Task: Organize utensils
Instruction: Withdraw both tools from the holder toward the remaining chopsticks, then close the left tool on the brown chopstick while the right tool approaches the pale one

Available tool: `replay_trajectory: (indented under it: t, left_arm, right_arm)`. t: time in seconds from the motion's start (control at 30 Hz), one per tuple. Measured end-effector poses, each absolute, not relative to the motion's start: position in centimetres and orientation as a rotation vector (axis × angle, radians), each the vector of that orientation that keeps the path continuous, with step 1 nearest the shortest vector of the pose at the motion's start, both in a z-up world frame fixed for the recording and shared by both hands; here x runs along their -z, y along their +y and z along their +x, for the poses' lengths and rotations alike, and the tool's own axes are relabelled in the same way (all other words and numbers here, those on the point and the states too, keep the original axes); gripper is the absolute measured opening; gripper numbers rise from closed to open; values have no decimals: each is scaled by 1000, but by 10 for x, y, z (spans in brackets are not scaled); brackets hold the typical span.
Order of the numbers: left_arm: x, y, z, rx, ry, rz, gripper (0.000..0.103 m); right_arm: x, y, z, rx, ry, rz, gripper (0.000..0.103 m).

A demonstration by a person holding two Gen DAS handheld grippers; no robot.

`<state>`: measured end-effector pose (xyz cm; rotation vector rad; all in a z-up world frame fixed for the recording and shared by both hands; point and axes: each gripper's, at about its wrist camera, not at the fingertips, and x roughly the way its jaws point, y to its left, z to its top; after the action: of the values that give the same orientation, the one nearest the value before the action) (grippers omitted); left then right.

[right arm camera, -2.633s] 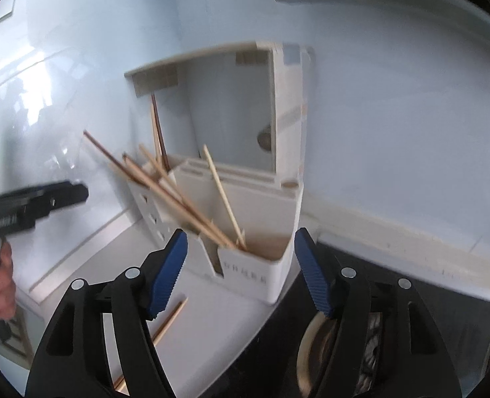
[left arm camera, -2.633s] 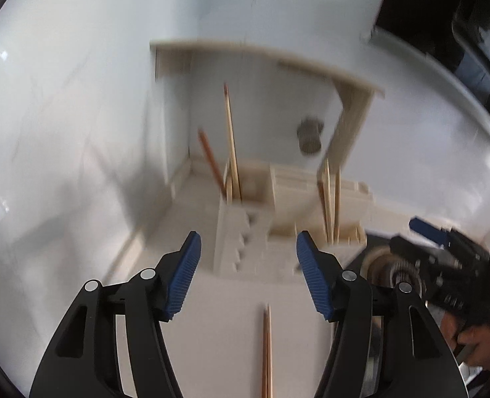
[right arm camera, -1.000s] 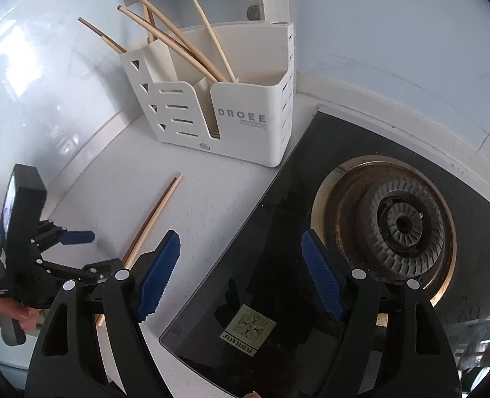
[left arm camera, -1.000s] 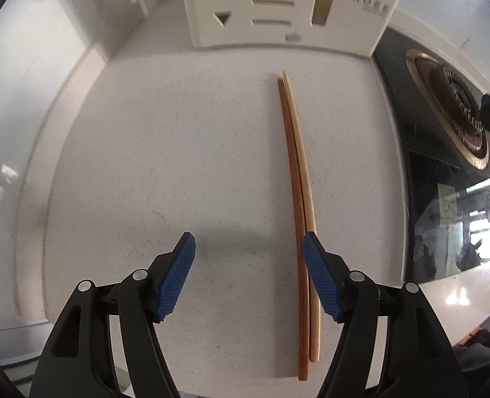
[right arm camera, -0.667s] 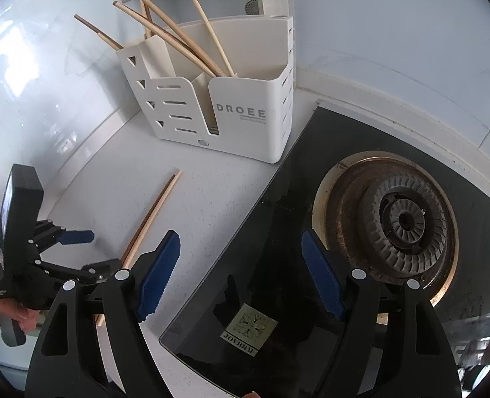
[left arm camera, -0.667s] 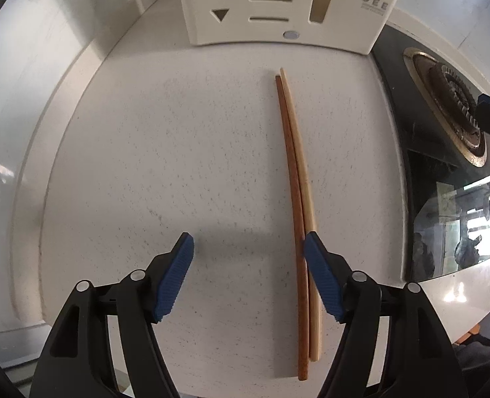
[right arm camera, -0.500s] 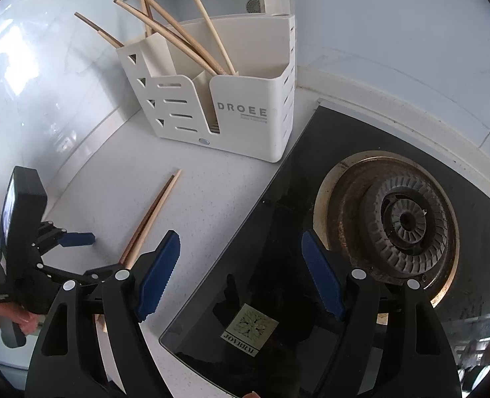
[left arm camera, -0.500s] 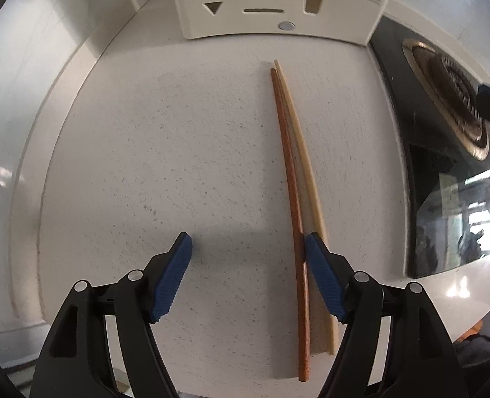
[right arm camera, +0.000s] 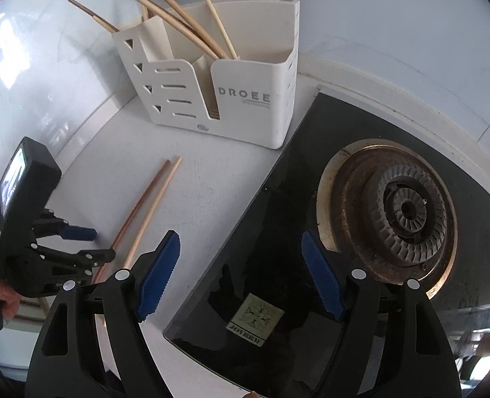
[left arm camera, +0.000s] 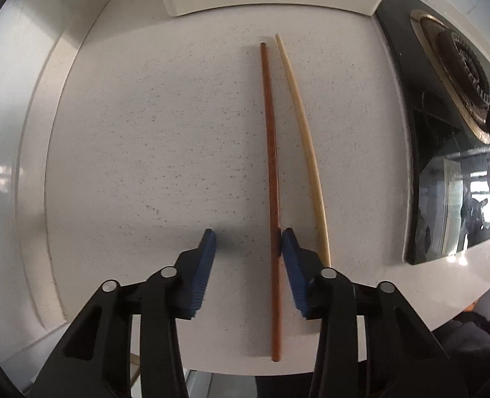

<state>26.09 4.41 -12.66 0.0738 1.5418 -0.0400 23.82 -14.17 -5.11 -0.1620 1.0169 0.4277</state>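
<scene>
Two chopsticks lie side by side on the speckled white counter (left arm camera: pixel 152 139), lengthwise from near to far. The dark chopstick (left arm camera: pixel 270 152) is reddish brown and nearly straight; the pale chopstick (left arm camera: pixel 306 139) lies just to its right, cream-coloured, tapering to a point at the far end. Their far tips sit close together and the sticks part slightly toward the near edge.

The left tongs (left arm camera: pixel 248 242) are lowered over the near part of the dark chopstick, jaws parted. The stick runs between the blue pads, against the inner face of the right pad (left arm camera: pixel 289 248), with open counter between it and the left pad. The pale chopstick lies outside the jaws, to the right.

The right tongs (right arm camera: pixel 241 255) hover over the black glass stove (right arm camera: pixel 278 219), jaws wide apart and holding nothing.

Beyond the far tips of the sticks stands a white utensil holder (right arm camera: pixel 245 99) marked DROEE, with slotted sides and several compartments; a number of chopsticks (right arm camera: pixel 178 23) lean out of it at angles. A round burner (right arm camera: pixel 407 212) sits in the stove to the right. Pale glossy walls rise behind the counter.
</scene>
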Motion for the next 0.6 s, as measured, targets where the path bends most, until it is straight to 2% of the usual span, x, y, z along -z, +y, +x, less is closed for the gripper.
replay_trajectory:
  t: [0.1,0.23,0.33,0.37,0.6]
  left_arm:
    - [126,44,264,44,1546,82,29]
    - [128,44,267,59,1542,91,25]
    - [127,46,265,55,1543,91,14]
    - [125,51,261,46,1543,88,7]
    - [126,57,259,-12,1521,9,6]
  right_arm:
    - [53,-141,239,-420,1030,-149,76]
    - [60,-137,240,-416,1064,-150,76]
    - [63,-134,243,-418,1093,-118,76]
    - [63,-132,243,-419,1096,-117,76]
    - [57,-115,237,-424,1097,-163,76]
